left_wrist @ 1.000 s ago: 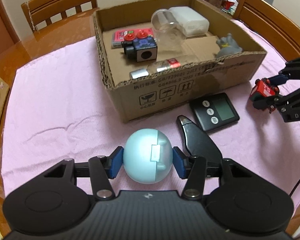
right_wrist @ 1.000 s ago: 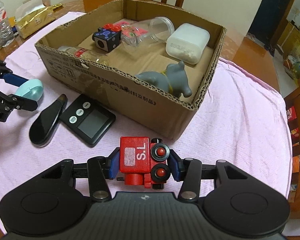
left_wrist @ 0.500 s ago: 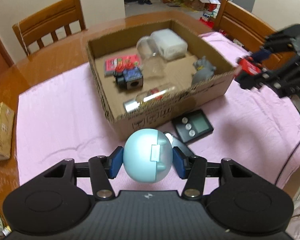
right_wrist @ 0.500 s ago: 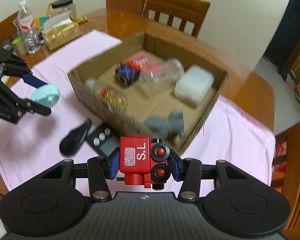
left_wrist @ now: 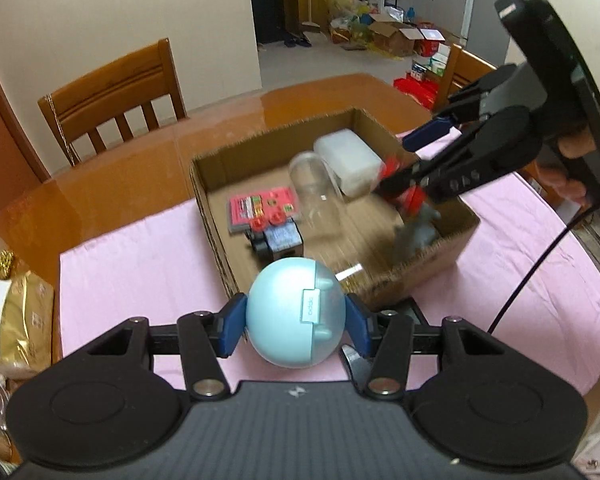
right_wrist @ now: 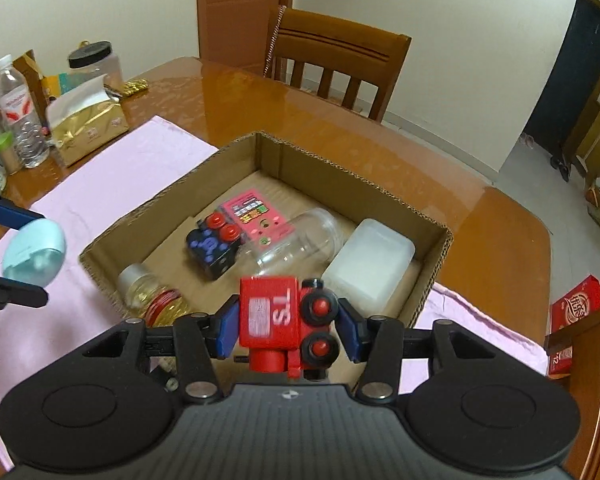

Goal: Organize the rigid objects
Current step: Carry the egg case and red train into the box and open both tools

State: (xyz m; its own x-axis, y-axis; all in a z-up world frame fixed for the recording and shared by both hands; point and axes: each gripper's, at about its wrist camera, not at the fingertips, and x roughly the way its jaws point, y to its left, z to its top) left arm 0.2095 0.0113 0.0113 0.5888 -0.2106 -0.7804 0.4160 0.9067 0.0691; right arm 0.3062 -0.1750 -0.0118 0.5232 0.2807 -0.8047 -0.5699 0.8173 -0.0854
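- Left wrist view: my left gripper (left_wrist: pixel 296 322) has its jaws pinching the pale blue egg-shaped case (left_wrist: pixel 295 314), carried in the air above the near edge of the cardboard box (left_wrist: pixel 432 268).
- Right wrist view: right gripper (right_wrist: pixel 286 328) is over the box; its jaws are opening with the red toy train (right_wrist: pixel 286 322) between the blue pads (right_wrist: pixel 226 330). A gap shows on the right side, and the toy has tipped.
- In the box I see a pink card pack (right_wrist: pixel 256 216), a dark blue toy block (right_wrist: pixel 214 246), a clear jar (right_wrist: pixel 296 240) on its side, a white tub (right_wrist: pixel 370 264), a small bottle (right_wrist: pixel 152 294) and a grey figure (left_wrist: pixel 418 232).
- Box sits on a pink cloth (right_wrist: pixel 112 184) on the wooden desk (right_wrist: pixel 220 100).
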